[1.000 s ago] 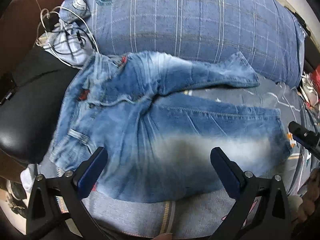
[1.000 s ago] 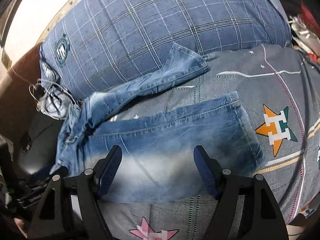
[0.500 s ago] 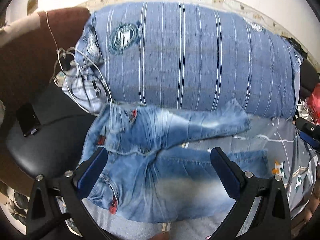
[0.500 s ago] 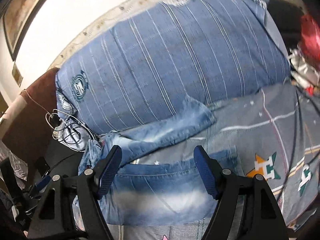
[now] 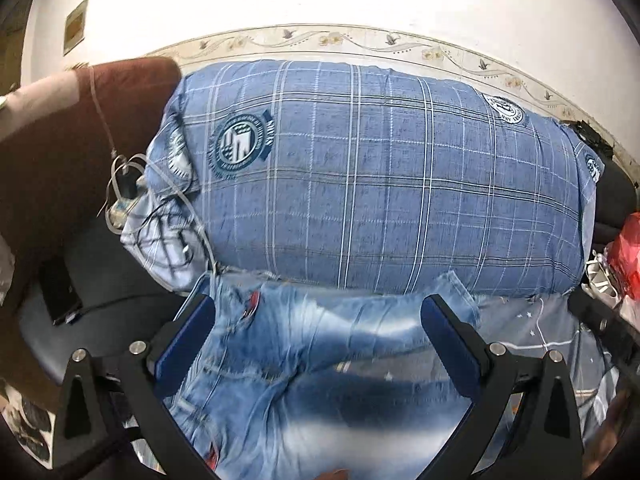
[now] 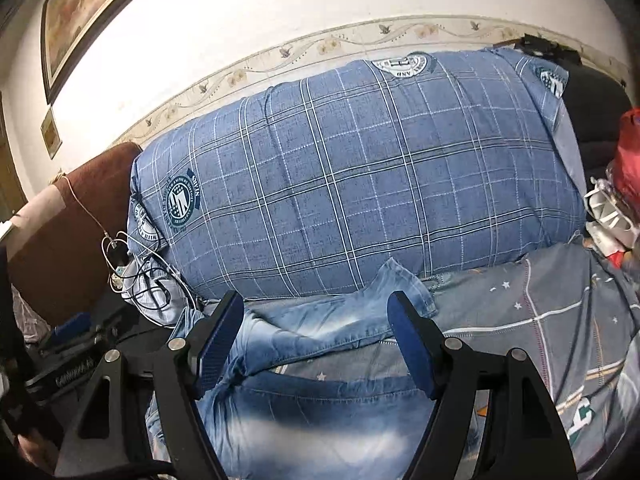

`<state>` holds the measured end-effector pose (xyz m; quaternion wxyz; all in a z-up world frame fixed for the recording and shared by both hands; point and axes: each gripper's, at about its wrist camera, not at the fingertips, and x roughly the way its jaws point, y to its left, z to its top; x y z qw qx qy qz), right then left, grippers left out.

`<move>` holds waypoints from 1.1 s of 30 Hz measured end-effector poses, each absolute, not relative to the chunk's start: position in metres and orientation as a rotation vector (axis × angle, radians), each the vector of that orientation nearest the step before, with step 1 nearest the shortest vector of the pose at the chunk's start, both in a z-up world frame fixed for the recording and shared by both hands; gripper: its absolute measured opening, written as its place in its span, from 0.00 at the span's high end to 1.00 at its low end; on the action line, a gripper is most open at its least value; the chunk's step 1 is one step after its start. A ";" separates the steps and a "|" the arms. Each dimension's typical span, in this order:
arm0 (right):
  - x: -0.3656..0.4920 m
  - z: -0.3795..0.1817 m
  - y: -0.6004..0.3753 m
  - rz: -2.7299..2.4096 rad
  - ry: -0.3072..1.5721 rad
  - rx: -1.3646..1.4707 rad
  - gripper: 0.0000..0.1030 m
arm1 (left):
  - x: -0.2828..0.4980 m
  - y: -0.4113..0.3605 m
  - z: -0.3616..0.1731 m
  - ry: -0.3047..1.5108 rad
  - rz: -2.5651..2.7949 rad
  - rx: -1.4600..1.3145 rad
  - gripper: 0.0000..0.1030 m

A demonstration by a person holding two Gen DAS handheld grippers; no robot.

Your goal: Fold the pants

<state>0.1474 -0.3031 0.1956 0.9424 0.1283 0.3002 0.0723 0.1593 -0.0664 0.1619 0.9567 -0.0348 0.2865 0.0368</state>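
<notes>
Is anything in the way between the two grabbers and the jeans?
Nothing visible is. The jeans lie spread on the bed right below the open left gripper and open right gripper. The big plaid pillow sits behind them.

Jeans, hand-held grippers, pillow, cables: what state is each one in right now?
Jeans: unfolded, legs spread apart, flat on the bed.
Left hand-held gripper: open, empty, above the jeans.
Right hand-held gripper: open, empty, above the jeans.
Plaid pillow: lying behind the jeans.
White cables: tangled beside the pillow.

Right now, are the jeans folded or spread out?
Spread out: the jeans lie flat on the bed sheet, both legs apart, far leg angled toward the pillow.
</notes>
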 end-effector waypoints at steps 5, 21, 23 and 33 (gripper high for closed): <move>0.189 0.145 -0.318 0.194 0.691 0.294 0.27 | 0.224 -0.064 0.128 0.677 -0.035 -0.135 0.00; 0.353 0.021 -0.346 0.105 0.939 0.233 0.27 | 0.281 -0.018 0.018 0.910 -0.057 -0.256 0.03; 0.388 0.009 -0.350 0.066 0.979 0.206 0.27 | 0.284 -0.021 0.013 0.932 -0.059 -0.237 0.03; 0.461 -0.051 -0.340 -0.077 1.088 0.066 0.99 | 0.283 -0.025 0.021 0.916 -0.069 -0.215 0.03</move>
